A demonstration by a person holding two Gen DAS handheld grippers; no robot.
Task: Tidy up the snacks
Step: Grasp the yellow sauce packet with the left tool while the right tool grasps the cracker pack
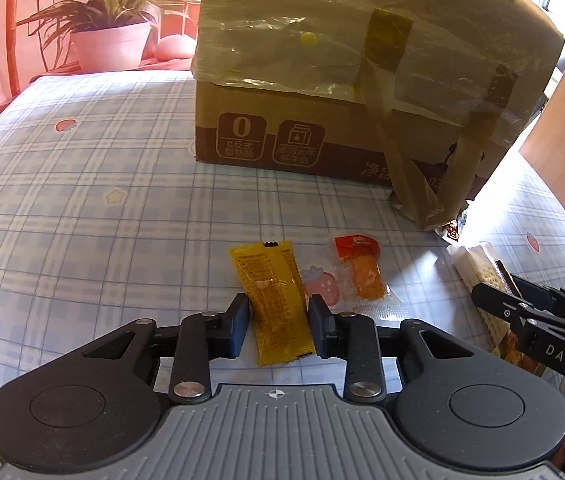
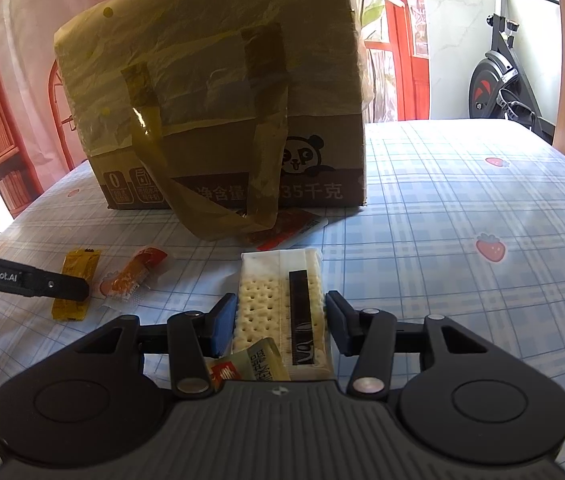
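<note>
Sorting has barely begun: 4 snacks lie loose on the desk (image 1: pixel 82 200) before the box (image 1: pixel 322 120). Left tool (image 1: pixel 278 326) brackets the yellow sachet (image 1: pixel 272 300), jaws not yet touching. Right tool (image 2: pixel 280 322) grips the cracker pack (image 2: pixel 278 304). Orange snack (image 1: pixel 362 272) at 1 o'clock, red packet (image 2: pixel 290 228) at 12.

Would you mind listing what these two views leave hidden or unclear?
- Inside of the cardboard box: both views show only its outside walls.
- Red packet, right wrist view: the box's tape handle covers part.
- Small wrapper, right wrist view: gripper body cuts it off.
- Cracker pack, left wrist view: right gripper covers it.
</note>
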